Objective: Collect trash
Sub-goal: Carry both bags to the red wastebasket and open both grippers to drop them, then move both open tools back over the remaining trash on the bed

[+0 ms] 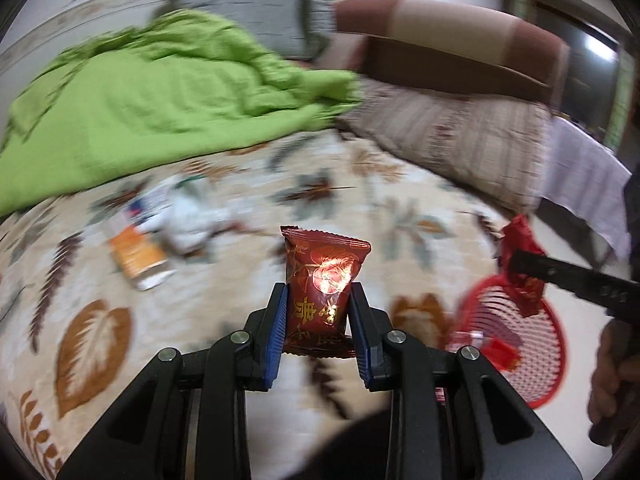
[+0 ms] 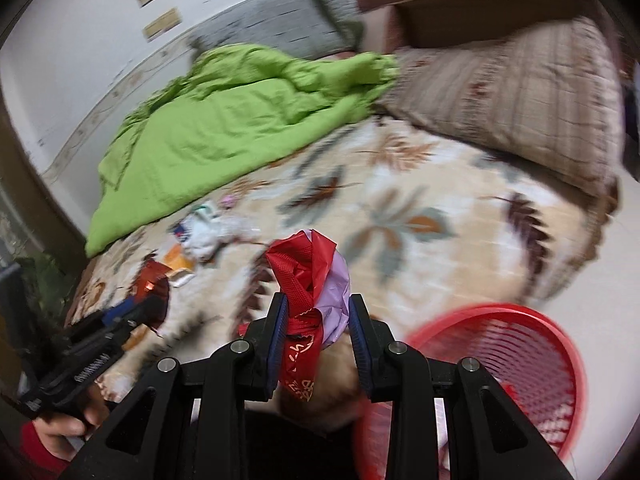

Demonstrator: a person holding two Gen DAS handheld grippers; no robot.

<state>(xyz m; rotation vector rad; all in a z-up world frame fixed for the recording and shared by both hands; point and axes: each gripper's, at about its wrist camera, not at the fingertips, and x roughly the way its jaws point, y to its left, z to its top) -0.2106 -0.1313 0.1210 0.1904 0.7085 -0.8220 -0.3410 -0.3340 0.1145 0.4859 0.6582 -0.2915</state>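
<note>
Wrappers are already in both of your grippers, so what matters now is where the red basket point(image 2: 520, 364) lies from each. Your right gripper point(image 2: 318, 320) has its jaws clamped on a crumpled bundle of red ribbon and lilac plastic point(image 2: 316, 280), which stands up out of the pads; the basket sits just below and to the right of it, at the near right edge of the bed, so this hand is the nearer one. Your left gripper point(image 1: 319, 312) is pinched on a dark red snack packet point(image 1: 322, 276), long axis upright and pointing away from you, with the basket point(image 1: 532, 344) off to its right, beyond the other gripper. Judging by that, the right load should go in first and the left needs to swing rightward over the rim. Inside the basket you can make out at least one red scrap; the rest is blurred. Farther left on the leaf-patterned bedspread point(image 1: 380, 184), more litter waits: an orange-and-white carton point(image 1: 140, 256) and crumpled white paper point(image 1: 192, 216), near the green quilt point(image 1: 160, 92).
</note>
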